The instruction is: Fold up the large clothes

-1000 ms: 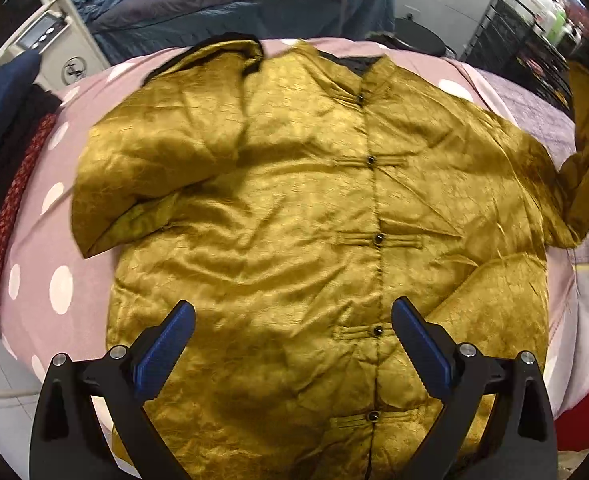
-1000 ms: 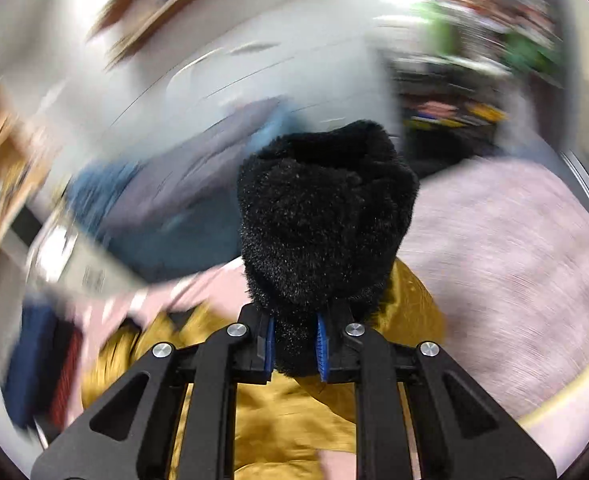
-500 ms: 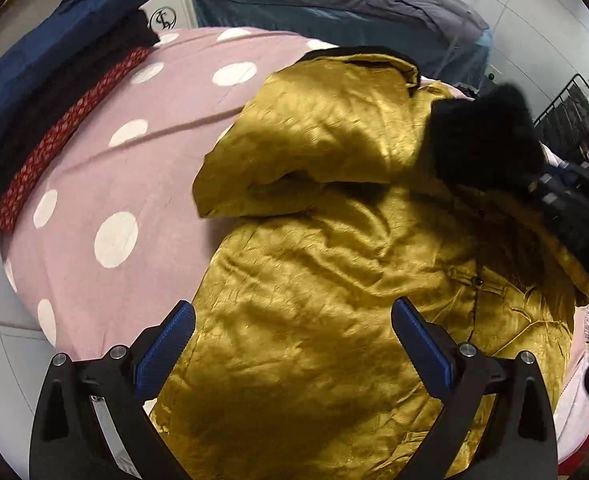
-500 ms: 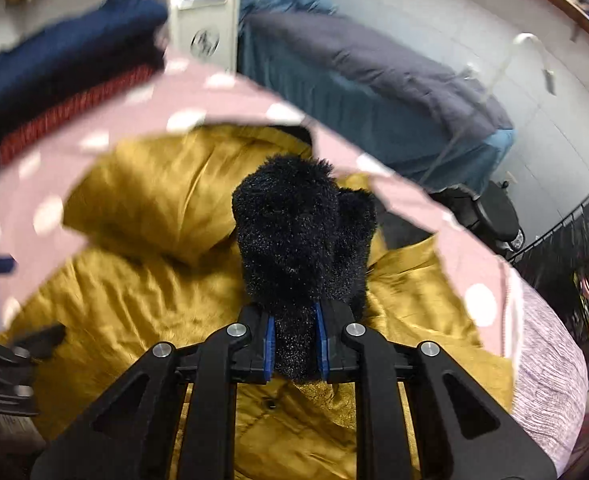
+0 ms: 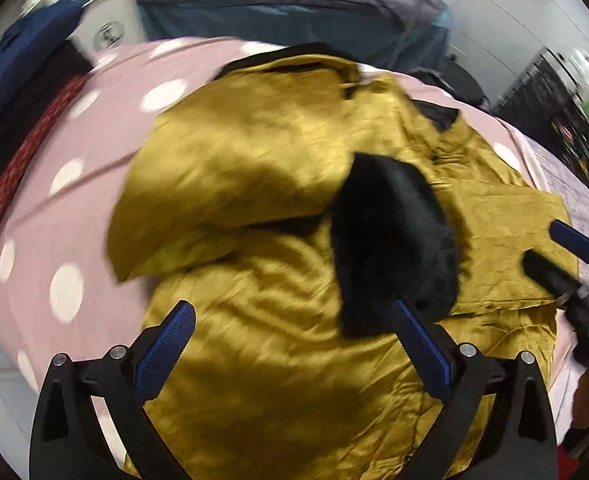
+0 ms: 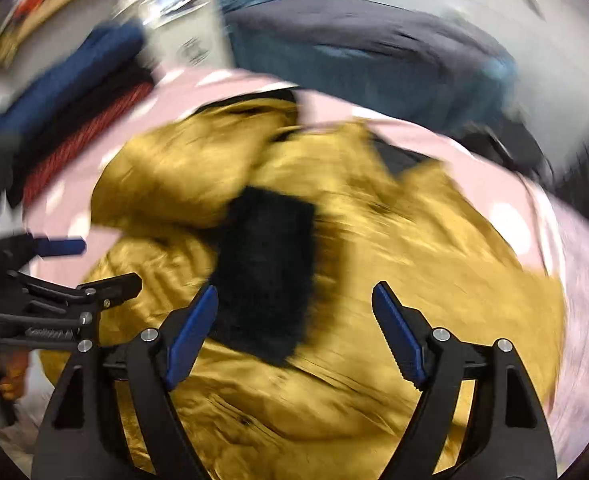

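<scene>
Item, far left: stack of folded clothes [image 5: 18,128], navy over black over red, set at the far-left edge of the bed, likely a finished pile kept clear of the working area; pink spotted bedcover [image 5: 74,208], serving as the folding surface; left gripper [image 5: 294,354], jaws standing wide apart and gripping nothing, poised over the near hem, seemingly ready for the next fold; gold jacket [image 5: 254,280], the task's thing, lying front-up across the middle of the bedcover, collar far and hem near, its left sleeve [image 5: 222,184] already folded inward across the chest so the body narrows to a rectangle; black fur cuff [image 5: 390,248], the end of the right sleeve, resting on the jacket's front near the centre, laid there so the second sleeve crosses inward like the first; right gripper [image 6: 294,330], its jaws having just been opening, now well apart with the cuff lying beyond the left pad and no longer pinched, a release that leaves the sleeve where it is wanted; far right: a dark wire rack [image 5: 554,96], too blurred to itemise.
</scene>
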Tool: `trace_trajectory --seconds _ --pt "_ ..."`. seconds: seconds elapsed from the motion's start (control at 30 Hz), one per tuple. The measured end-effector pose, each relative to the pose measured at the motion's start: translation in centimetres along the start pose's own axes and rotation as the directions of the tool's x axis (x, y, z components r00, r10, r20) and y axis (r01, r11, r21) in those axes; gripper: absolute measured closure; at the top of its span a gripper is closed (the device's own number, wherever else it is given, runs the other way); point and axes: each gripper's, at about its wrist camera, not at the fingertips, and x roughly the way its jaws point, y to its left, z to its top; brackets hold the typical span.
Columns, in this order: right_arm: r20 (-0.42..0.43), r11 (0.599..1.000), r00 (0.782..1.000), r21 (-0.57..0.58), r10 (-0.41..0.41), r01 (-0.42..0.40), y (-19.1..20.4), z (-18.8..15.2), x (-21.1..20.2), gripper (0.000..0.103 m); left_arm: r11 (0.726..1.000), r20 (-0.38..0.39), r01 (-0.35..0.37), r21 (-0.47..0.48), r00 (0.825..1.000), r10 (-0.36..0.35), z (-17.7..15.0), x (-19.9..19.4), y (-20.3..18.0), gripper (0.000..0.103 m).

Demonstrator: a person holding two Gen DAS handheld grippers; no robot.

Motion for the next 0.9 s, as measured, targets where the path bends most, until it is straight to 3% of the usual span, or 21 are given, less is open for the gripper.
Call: trace_trajectory --seconds 0.07,0.13,0.23,0.27,0.33,0.4,0.5,0.63,0.67,0.7,0.8,0.9 --pt "0.012 0.984 0.999 0.175 -0.037 0.034 -5.8 -0.9 -1.9 0.024 0.998 -0.002 0.01 0.065 1.0 -0.01 1.3 1.1 -2.3 0.007" --pt "0.01 0.942 0.996 0.325 -0.086 0.078 -11.1 -1.8 -3.3 0.024 0.993 -0.025 0.01 0.116 1.0 -0.007 2.3 3.0 -4.3 0.006" --pt "0.017 0.832 0.994 0.549 -0.106 0.08 -18.5 -3.8 -5.1 0.024 0.985 -0.097 0.019 0.169 0.995 -0.002 3.2 6.2 -6.5 0.009" --pt "0.028 0.762 0.996 0.645 -0.085 0.047 -21.4 -4.7 -5.6 0.024 0.983 -0.14 0.049 0.18 0.99 -0.024 3.3 7.5 -7.2 0.011" --pt "0.059 0.645 0.998 0.763 -0.012 -0.038 -25.4 -6.2 -5.4 0.024 0.976 -0.211 0.093 0.198 0.976 -0.05 3.1 9.4 -8.3 0.054" --pt "0.076 0.551 0.996 0.83 0.041 -0.086 -28.4 -6.9 -4.9 0.024 0.974 -0.214 0.082 0.212 0.976 -0.035 2.7 9.6 -8.7 0.075" --pt "0.08 0.435 0.987 0.891 0.137 -0.133 -31.9 -6.9 -2.5 0.024 0.965 -0.164 0.044 0.257 0.986 -0.002 1.6 7.9 -8.6 0.088" --pt "0.107 0.292 0.949 0.936 0.296 -0.197 -33.4 -5.8 2.2 0.024 0.966 -0.199 -0.011 0.258 0.978 0.064 -1.0 7.1 -6.4 0.089" --pt "0.089 0.274 0.941 0.944 0.327 -0.185 -33.4 -5.4 3.6 0.025 0.966 -0.212 -0.027 0.256 0.974 0.083 -1.7 7.3 -5.7 0.089" --pt "0.057 0.281 0.937 0.946 0.344 -0.16 -33.1 -5.0 4.8 0.026 0.965 -0.211 -0.038 0.26 0.973 0.095 -1.9 7.3 -5.5 0.089" --pt "-0.117 0.388 0.915 0.92 0.387 -0.046 -30.3 -3.0 8.7 0.038 0.971 -0.214 -0.035 0.235 0.973 0.087 -1.8 7.3 -5.1 0.089" --pt "-0.112 0.394 0.902 0.917 0.416 -0.068 -28.3 -2.4 10.1 0.042 0.974 -0.22 -0.041 0.224 0.971 0.092 -1.4 7.4 -5.2 0.089"
